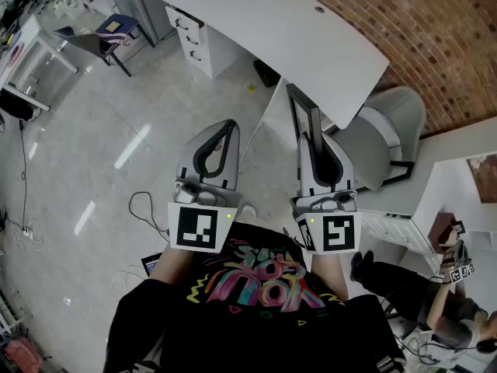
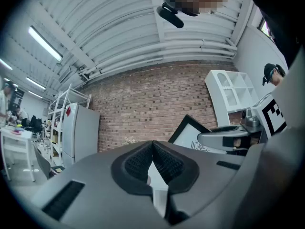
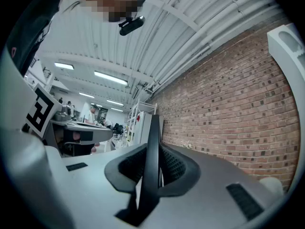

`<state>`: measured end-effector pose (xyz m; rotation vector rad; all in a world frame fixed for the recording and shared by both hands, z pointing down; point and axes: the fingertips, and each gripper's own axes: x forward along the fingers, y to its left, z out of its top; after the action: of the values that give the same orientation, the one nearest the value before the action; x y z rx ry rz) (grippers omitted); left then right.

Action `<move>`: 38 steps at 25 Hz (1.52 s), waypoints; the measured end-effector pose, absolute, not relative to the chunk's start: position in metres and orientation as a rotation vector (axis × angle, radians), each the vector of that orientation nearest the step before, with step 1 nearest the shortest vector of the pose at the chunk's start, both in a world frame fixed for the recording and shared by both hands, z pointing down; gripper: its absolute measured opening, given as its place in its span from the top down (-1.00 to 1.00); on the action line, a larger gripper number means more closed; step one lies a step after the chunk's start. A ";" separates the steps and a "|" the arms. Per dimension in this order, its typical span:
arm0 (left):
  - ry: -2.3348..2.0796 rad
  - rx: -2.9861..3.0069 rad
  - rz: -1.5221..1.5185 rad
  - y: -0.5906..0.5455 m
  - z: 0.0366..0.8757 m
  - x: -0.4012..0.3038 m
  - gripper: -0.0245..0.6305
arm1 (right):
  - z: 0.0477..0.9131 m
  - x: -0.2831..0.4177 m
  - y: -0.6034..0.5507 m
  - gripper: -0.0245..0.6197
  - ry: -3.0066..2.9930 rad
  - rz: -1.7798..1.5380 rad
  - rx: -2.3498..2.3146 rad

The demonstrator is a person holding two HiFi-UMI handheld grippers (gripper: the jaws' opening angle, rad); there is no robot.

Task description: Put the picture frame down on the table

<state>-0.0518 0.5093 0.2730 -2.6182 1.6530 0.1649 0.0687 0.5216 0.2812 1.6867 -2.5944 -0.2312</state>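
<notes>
My right gripper (image 1: 309,134) is shut on a black picture frame (image 1: 304,119), which stands edge-on above the floor, just short of the white table (image 1: 295,29). In the right gripper view the frame's thin black edge (image 3: 152,128) rises upright between the pads of that gripper (image 3: 153,149). My left gripper (image 1: 230,127) is held level beside it, shut with nothing in it; its tips (image 2: 152,144) meet. The left gripper view shows the frame's (image 2: 189,133) white picture face tilted, with the right gripper (image 2: 228,137) clamped on it.
A white drawer unit (image 1: 194,41) stands under the table's left end. A grey chair (image 1: 388,130) sits at its right. Cables (image 1: 144,208) lie on the floor at left. Another person (image 1: 443,301) crouches at the lower right by a white shelf (image 1: 458,177).
</notes>
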 end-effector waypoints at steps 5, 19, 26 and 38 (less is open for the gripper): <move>1.668 -2.623 0.188 0.516 0.280 -0.048 0.85 | 0.289 0.068 0.530 0.67 -2.603 -0.240 1.675; 1.728 -2.585 0.188 0.523 0.286 -0.043 0.85 | 0.292 0.074 0.531 0.67 -2.673 -0.231 1.610; 1.723 -2.593 0.189 0.508 0.293 -0.039 0.85 | 0.302 0.077 0.517 0.67 -2.668 -0.216 1.596; 1.694 -2.631 0.198 0.338 0.291 -0.077 0.85 | 0.309 0.033 0.351 0.67 -2.631 -0.189 1.607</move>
<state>-0.0770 0.3383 0.2912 -2.6309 1.6943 0.1984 0.0334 0.3509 0.3088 1.6068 -2.6313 -0.1886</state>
